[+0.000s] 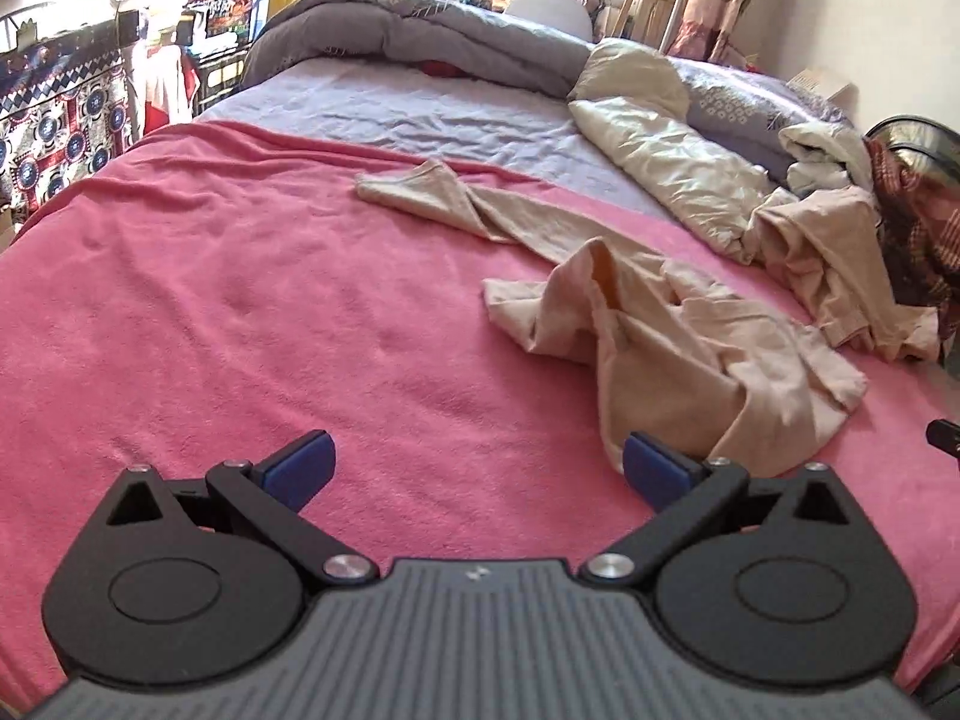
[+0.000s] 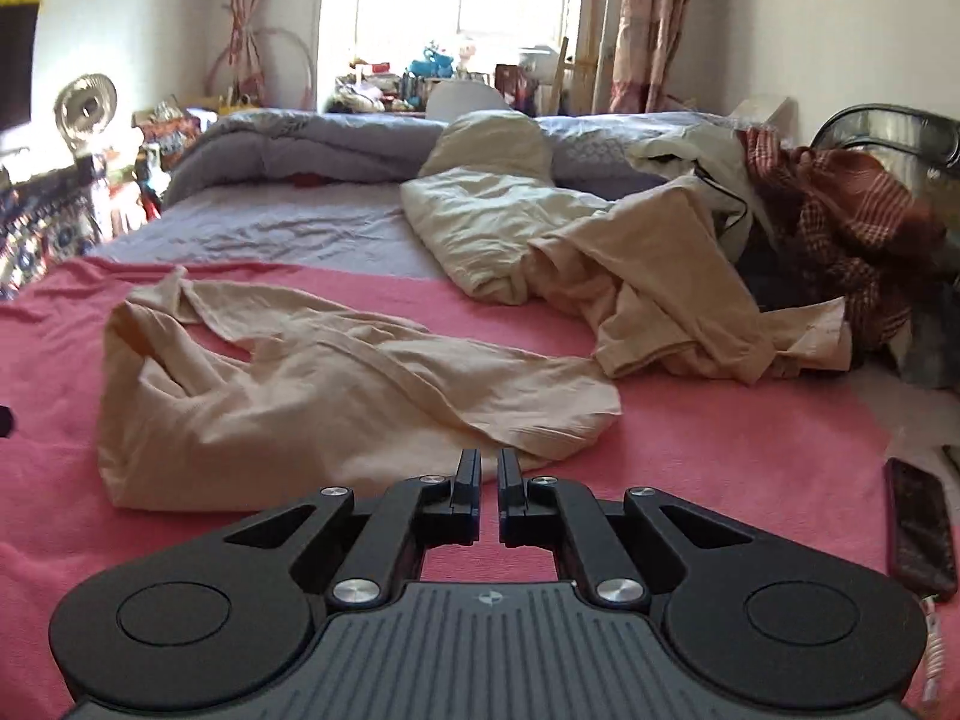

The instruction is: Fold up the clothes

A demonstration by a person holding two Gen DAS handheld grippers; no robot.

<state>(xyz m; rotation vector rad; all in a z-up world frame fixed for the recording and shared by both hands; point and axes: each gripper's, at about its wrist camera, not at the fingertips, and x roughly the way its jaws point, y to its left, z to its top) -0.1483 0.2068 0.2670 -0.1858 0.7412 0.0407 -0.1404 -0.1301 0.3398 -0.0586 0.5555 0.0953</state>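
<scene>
Garments: two beige [image 2: 336, 396] [image 2: 672, 300]; one phone [image 2: 921, 531].

We record a coral-pink fleece blanket [image 1: 210, 276] over the near bed, plain. On it lies a crumpled beige cotton garment [image 2: 336, 396], unpatterned. Beyond it we see a pale lavender sheet [image 1: 432, 114] and a rolled grey quilt [image 1: 420, 30]. A cream satin duvet [image 1: 660, 150] shows a sheen. At the right we log a red-and-white checked cloth [image 2: 852, 222]. The left tool [image 1: 477, 471] has blue pads on black links; the right tool [image 2: 489, 480] is black.
</scene>
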